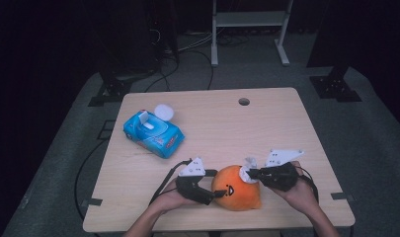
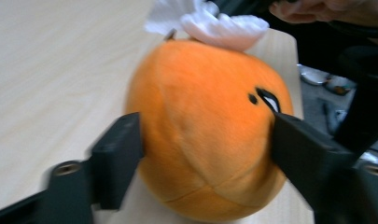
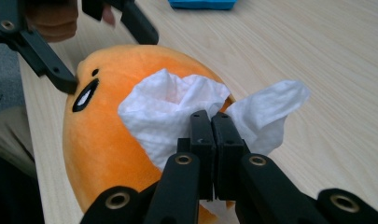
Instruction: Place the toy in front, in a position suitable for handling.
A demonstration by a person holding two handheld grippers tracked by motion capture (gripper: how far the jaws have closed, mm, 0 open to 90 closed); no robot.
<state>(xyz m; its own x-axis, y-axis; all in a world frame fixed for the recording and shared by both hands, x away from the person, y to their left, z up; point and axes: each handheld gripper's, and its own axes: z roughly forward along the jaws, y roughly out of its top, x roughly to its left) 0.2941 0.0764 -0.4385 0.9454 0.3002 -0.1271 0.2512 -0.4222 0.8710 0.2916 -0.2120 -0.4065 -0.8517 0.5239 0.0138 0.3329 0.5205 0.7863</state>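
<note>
Low and centre in the high view, the orange plush toy is being wiped: the right gripper, jaws clamped on a white wipe, rubs its top, while the left gripper, jaws wide, straddles its side; next I judge further strokes, toy steadied

- An orange plush toy sits near the front edge of the desk.
- The left gripper has its fingers at the toy's left side.
- The right gripper pinches a white wipe against the toy's top right.
- A blue wipes pack, lid flipped up, lies well apart at the left rear.
</note>
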